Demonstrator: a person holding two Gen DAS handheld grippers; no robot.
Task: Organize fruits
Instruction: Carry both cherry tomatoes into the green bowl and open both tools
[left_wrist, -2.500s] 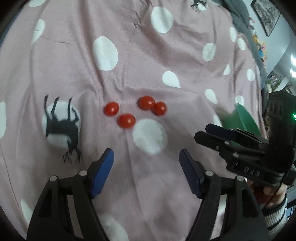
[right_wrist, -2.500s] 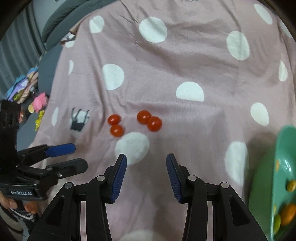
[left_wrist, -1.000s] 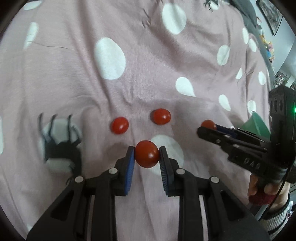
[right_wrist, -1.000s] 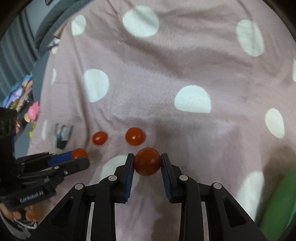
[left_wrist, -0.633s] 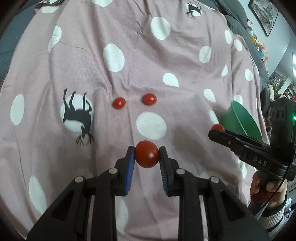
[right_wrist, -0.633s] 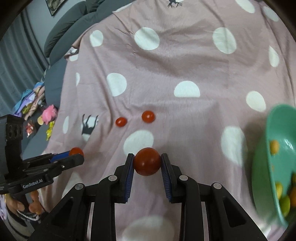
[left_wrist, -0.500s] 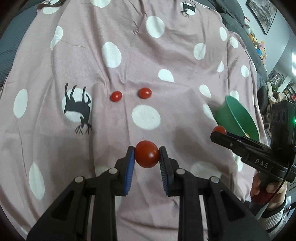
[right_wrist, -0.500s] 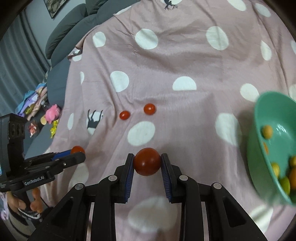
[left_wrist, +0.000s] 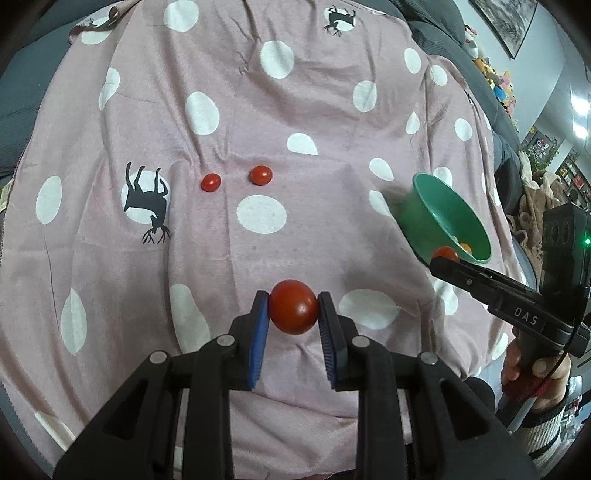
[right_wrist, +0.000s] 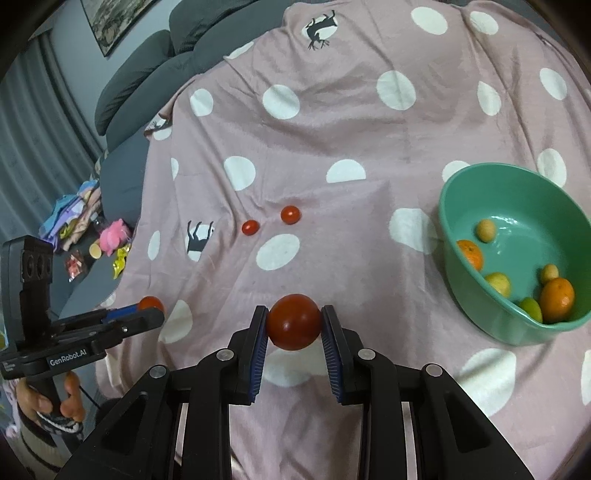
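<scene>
Tomatoes are what both hands carry: the left tool (left_wrist: 292, 317) is clamped on one tomato (left_wrist: 292, 312), and the right tool (right_wrist: 294, 325) grips another tomato (right_wrist: 293, 322) between its blue pads. Each fruit sits at the very tips, squeezed across its middle, which looks like a sensible hold for something round and soft: enough bite to lift, little enough to avoid a bruise. Both tools hang above the spotted cloth (left_wrist: 184, 258), well clear of it, and I judge they are bound for the bowl (right_wrist: 480, 291) to join the rest.

Two loose tomatoes lie on the cloth, the small one (left_wrist: 211, 182) and its neighbour (left_wrist: 261, 174), near each other but apart, beside a deer print.

The right view looks down into the bowl and shows its load: oranges (right_wrist: 557, 300) and small yellow-green fruits. The left view catches the bowl (left_wrist: 424, 210) side-on, so its contents are mostly hidden, but it shows the right tool's tip sitting close at the rim, which the right view alone cannot tell. The right view, in turn, shows the left tool off to the side, far from the bowl.
</scene>
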